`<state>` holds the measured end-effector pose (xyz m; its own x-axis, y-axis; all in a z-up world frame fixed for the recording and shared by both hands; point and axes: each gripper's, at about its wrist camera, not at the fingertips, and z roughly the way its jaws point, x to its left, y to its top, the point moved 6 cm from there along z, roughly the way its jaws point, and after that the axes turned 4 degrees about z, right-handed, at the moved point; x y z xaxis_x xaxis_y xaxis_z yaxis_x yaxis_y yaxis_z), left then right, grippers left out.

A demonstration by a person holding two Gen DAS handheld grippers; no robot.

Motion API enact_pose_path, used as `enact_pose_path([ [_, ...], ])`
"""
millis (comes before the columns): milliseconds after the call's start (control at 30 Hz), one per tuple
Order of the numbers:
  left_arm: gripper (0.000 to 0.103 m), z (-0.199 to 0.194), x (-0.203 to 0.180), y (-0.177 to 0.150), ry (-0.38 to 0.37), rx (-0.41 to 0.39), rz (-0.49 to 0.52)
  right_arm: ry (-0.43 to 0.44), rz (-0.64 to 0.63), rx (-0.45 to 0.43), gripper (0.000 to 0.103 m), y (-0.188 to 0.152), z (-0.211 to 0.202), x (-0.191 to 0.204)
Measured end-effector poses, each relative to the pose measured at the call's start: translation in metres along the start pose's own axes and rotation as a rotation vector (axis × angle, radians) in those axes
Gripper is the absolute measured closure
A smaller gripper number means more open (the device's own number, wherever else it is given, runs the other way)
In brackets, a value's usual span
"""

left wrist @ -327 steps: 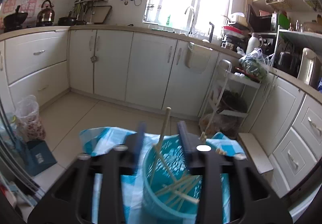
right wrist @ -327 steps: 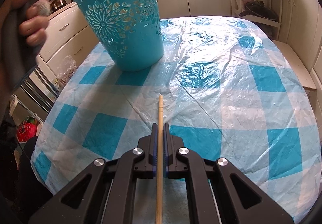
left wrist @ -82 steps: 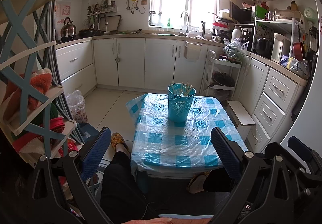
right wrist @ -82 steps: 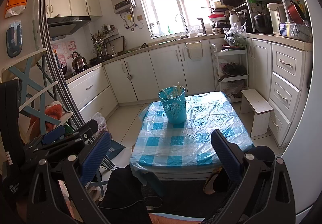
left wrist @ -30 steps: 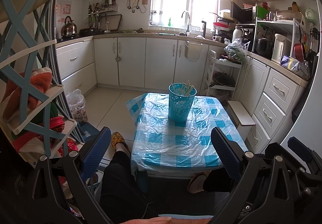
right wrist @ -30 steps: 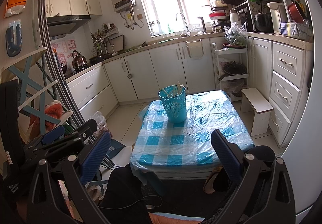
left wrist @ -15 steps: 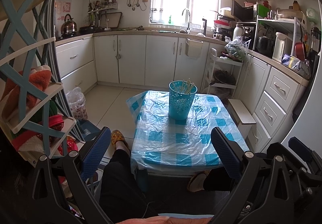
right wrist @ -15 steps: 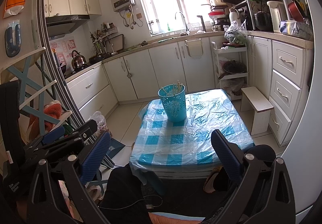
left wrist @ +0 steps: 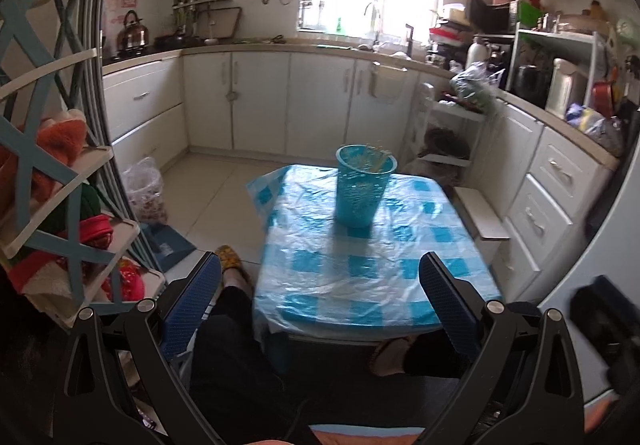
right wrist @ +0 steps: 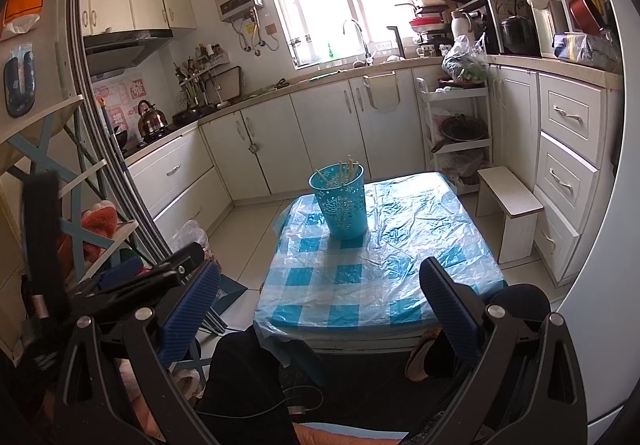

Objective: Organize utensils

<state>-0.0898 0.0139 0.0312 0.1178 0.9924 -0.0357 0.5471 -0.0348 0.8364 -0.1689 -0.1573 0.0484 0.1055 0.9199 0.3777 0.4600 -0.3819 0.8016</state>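
Note:
A teal cut-out bucket stands on the far part of a low table under a blue-and-white checked plastic cloth. Several wooden chopsticks stick up inside it. My left gripper is held back from the table, wide open, with nothing between its blue pads. In the right wrist view my right gripper is also wide open and empty, well short of the table. The left gripper's body shows at that view's left edge. No chopsticks lie on the cloth.
A person's dark-trousered legs and slippered feet are under the table's near edge. A blue-and-white shelf rack stands left, a small white stool right. White cabinets line the back and right walls.
The left wrist view has dipped slightly and blurred; the table and bucket sit lower and closer. Both grippers stay wide open and empty. 10.9 s ago the right gripper was shut on a chopstick.

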Motion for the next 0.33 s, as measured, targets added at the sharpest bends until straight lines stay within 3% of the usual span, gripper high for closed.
enact_pose_path([
  [233, 0.008, 0.041, 0.018, -0.007, 0.070, -0.010, -0.023, -0.050, -0.006, 0.003, 0.007, 0.005, 0.034, -0.014],
  [333, 0.008, 0.077, 0.025, -0.014, 0.078, 0.032, -0.038, -0.080, -0.022, 0.024, 0.007, 0.004, 0.062, -0.021],
])
